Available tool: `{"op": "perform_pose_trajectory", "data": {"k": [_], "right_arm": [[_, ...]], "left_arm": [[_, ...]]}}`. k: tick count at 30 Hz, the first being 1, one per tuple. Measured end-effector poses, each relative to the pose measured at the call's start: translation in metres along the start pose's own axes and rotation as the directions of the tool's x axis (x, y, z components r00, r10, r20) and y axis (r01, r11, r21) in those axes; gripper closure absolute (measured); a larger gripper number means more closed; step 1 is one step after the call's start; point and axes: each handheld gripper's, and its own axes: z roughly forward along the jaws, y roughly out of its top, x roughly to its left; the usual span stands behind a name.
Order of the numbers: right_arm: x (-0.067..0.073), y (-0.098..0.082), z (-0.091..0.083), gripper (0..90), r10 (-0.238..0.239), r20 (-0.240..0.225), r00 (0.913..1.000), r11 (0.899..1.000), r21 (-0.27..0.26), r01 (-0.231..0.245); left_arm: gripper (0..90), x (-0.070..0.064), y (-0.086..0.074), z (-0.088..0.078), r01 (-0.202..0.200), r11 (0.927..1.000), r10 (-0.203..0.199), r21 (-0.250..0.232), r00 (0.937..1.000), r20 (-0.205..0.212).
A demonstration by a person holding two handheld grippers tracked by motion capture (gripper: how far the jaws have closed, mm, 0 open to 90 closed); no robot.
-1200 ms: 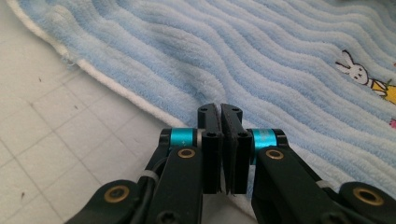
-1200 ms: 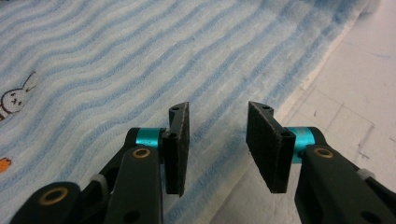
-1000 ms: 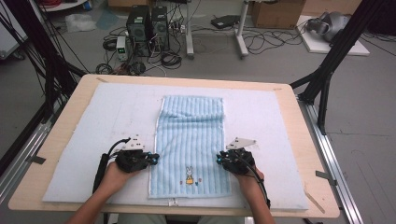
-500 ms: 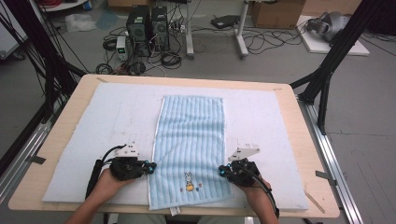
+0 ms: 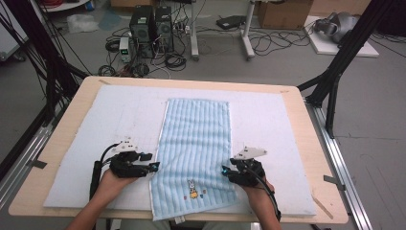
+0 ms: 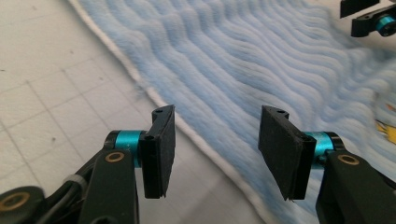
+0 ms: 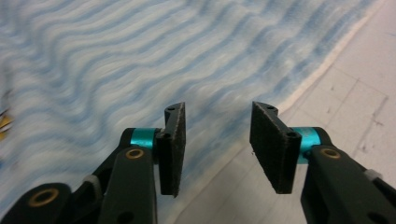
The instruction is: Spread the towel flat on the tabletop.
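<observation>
A light blue striped towel (image 5: 196, 148) with a small cartoon patch near its front end lies flat and lengthwise on the white mat (image 5: 95, 124). My left gripper (image 5: 154, 166) rests at the towel's left edge (image 6: 196, 135); its jaws have just been opening and stand apart with nothing pinched between them (image 6: 215, 149). At the towel's right edge (image 7: 299, 93) my right gripper (image 5: 224, 171) has also just been opening, and its jaws (image 7: 217, 144) hold nothing. The towel's white hem runs under both gaps.
The mat covers a wooden table (image 5: 306, 139). Beyond the far edge stand computer towers (image 5: 148, 26), cables and black frame legs (image 5: 335, 72) on the floor. Bare mat lies on both sides of the towel.
Both hands pulled the towel's near end toward the front edge, spreading it flat. Both grippers have since let go of the towel edges and their jaws have opened.
</observation>
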Motion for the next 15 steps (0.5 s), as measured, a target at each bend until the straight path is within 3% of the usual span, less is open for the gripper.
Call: {"op": "perform_pose_trajectory", "data": {"k": [3,4,6,8,12,15], "right_arm": [[-0.003,0.003,0.015,56.3,-0.002,0.002,1.0,1.0,0.026,0.002],[-0.004,0.004,0.017,64.9,0.0,0.004,1.0,1.0,0.01,0.0],[-0.006,0.008,0.019,80.4,-0.012,-0.004,0.9999,1.0,0.014,0.012],[-0.007,0.011,0.023,85.5,-0.03,0.016,0.9994,1.0,0.008,0.03],[-0.011,0.019,0.033,86.1,-0.029,0.084,0.9961,0.999,-0.011,0.03],[-0.017,0.022,0.04,86.2,0.03,0.134,0.9906,0.998,-0.062,-0.022]], "left_arm": [[47.9,-0.003,0.002,0.01,-0.031,0.9994,0.031,0.018,0.9991,-0.027],[51.4,-0.004,0.003,0.011,-0.062,0.9976,0.063,0.032,0.997,-0.044],[71.7,-0.006,0.005,0.014,-0.132,0.9904,0.135,0.04,0.9884,-0.071],[84.9,-0.002,0.009,0.017,-0.126,0.9911,0.128,0.042,0.9902,-0.055],[86.3,0.007,0.019,0.026,-0.107,0.9935,0.111,0.04,0.9865,-0.121],[86.3,0.018,0.026,0.031,-0.084,0.996,0.088,0.031,0.9837,-0.157]]}}
